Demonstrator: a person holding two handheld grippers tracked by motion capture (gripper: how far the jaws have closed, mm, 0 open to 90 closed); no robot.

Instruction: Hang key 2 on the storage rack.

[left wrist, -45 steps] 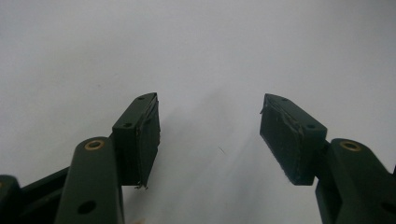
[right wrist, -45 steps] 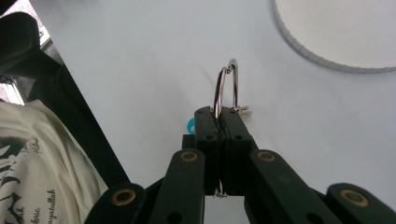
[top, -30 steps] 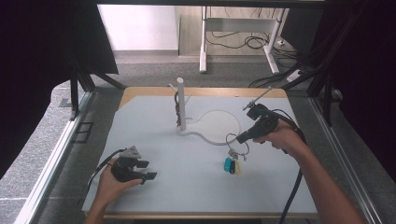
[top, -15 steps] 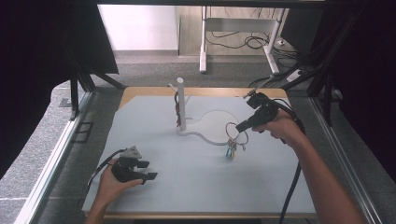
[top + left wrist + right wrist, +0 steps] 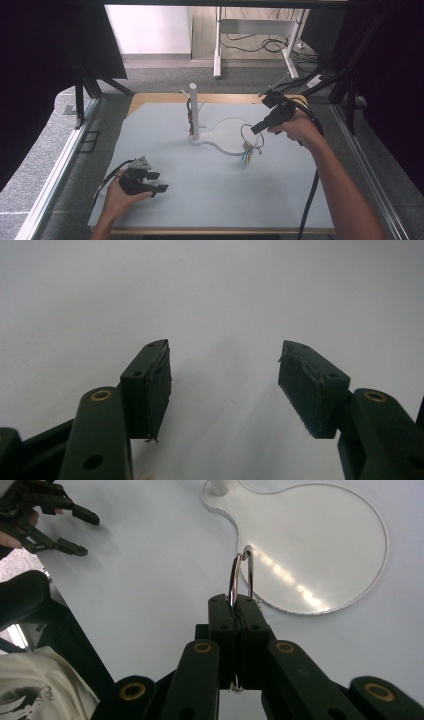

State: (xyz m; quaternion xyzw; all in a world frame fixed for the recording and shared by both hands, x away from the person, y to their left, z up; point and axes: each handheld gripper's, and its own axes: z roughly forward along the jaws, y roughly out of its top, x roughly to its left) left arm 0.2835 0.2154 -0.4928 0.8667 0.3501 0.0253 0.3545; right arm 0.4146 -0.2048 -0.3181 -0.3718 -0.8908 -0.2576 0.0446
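One ring (image 5: 241, 577) of thin metal is pinched between the shut jaws of the right tool (image 5: 235, 605), standing up out of the pads as a narrow loop. From the high view the ring (image 5: 248, 134) hangs at the tip of the right tool (image 5: 255, 131), and a small bunch of coloured bits (image 5: 247, 156) dangles below it, just over the surface; what they are is too small to tell. Under and beyond the ring lies a clear round plate (image 5: 320, 545) with a narrow neck, flat on the pale blue surface (image 5: 210, 185). The neck runs to a white post (image 5: 193, 111) that stands upright near the far middle of the surface, with something dark hanging against its side. The right hand (image 5: 295, 127) holds its tool tilted down and towards the post, its cable trailing back along the forearm. Well apart, near the front left corner, the left hand (image 5: 120, 192) rests with the left tool (image 5: 155, 182) low over the surface. In the left gripper view the left tool (image 5: 224, 385) has its jaws standing wide apart with nothing between the pads, just bare surface beneath them. The right gripper view catches that same left tool (image 5: 75, 532) far off at its upper left corner, jaws spread.
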